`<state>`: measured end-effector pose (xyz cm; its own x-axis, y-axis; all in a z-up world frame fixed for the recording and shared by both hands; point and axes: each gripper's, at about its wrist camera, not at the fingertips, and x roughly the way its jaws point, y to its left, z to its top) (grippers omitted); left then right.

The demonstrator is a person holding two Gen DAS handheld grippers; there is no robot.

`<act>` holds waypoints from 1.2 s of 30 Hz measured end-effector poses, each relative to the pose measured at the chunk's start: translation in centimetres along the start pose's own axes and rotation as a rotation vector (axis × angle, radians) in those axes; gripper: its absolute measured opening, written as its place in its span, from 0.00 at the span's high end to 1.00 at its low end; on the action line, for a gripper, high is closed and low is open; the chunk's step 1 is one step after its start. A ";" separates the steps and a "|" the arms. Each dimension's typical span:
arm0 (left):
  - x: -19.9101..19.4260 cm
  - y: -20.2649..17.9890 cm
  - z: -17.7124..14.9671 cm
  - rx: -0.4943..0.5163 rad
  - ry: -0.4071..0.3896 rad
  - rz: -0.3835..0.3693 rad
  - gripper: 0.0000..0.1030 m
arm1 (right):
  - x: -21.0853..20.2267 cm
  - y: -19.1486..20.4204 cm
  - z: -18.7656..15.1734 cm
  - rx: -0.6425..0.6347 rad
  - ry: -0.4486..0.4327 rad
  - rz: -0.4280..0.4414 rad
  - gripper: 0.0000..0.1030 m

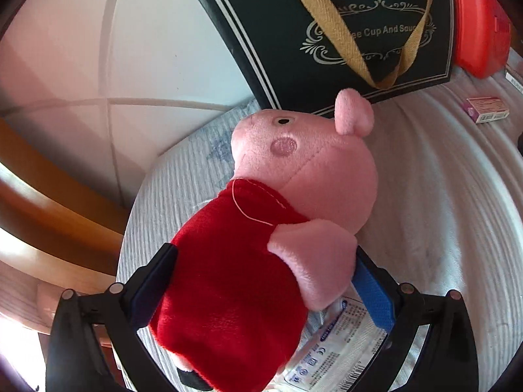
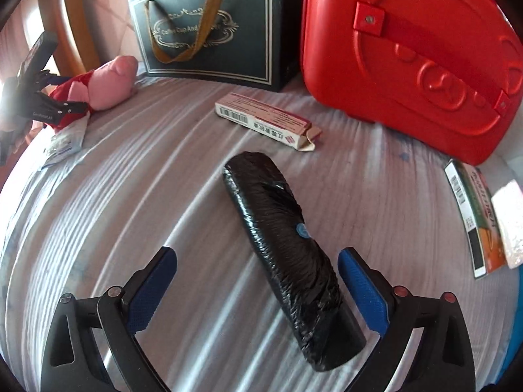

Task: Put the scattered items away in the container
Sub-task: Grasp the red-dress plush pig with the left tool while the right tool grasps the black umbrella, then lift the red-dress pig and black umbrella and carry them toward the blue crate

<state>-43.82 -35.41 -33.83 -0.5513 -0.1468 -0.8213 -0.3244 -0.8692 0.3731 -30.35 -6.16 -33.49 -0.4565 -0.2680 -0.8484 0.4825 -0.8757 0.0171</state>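
A pink pig plush in a red dress [image 1: 255,228] lies on the striped cloth, its body between the fingers of my left gripper [image 1: 264,274]. The pads touch its sides, but the jaws stand wide, so the gripper is open. From the right wrist view the plush [image 2: 111,81] and left gripper [image 2: 55,107] sit at the table's far left. A black plastic-wrapped roll [image 2: 281,251] lies between the fingers of my open right gripper [image 2: 257,252], closer to the right pad. Behind stand a dark green gift bag [image 2: 209,39] [image 1: 327,32] with gold handles and a red hard case [image 2: 408,58] [image 1: 477,32].
A pink-and-white carton [image 2: 268,121] [image 1: 487,109] with an open flap lies mid-table. A printed sachet [image 1: 340,352] [image 2: 65,140] lies under the plush. A green-orange box [image 2: 474,219] and a white packet [image 2: 510,222] lie at the right edge. A wooden chair [image 1: 49,196] stands beyond the round table's left edge.
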 end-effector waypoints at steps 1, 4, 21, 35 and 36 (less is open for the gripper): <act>0.6 -0.1 0.1 0.017 0.018 0.025 0.01 | 0.4 -0.1 0.0 -0.003 0.007 0.001 0.08; 2.5 -0.5 0.4 0.065 0.077 0.107 0.01 | 1.1 -0.2 0.0 -0.003 0.022 -0.008 0.13; -2.4 0.6 -1.9 -0.120 -0.041 0.182 0.29 | -1.2 0.7 -0.6 -0.003 0.008 -0.017 0.67; -16.6 -4.4 -5.7 -0.248 -0.108 0.163 0.29 | -9.3 2.4 -2.0 0.044 -0.036 0.037 0.67; -17.7 -4.8 -5.8 -0.253 -0.111 0.158 0.29 | -10.1 2.5 -2.1 0.045 -0.042 0.039 0.67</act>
<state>-28.07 -31.40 -23.56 -0.6643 -0.2491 -0.7047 -0.0341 -0.9317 0.3616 -22.96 -4.84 -25.99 -0.4694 -0.3178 -0.8238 0.4666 -0.8814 0.0741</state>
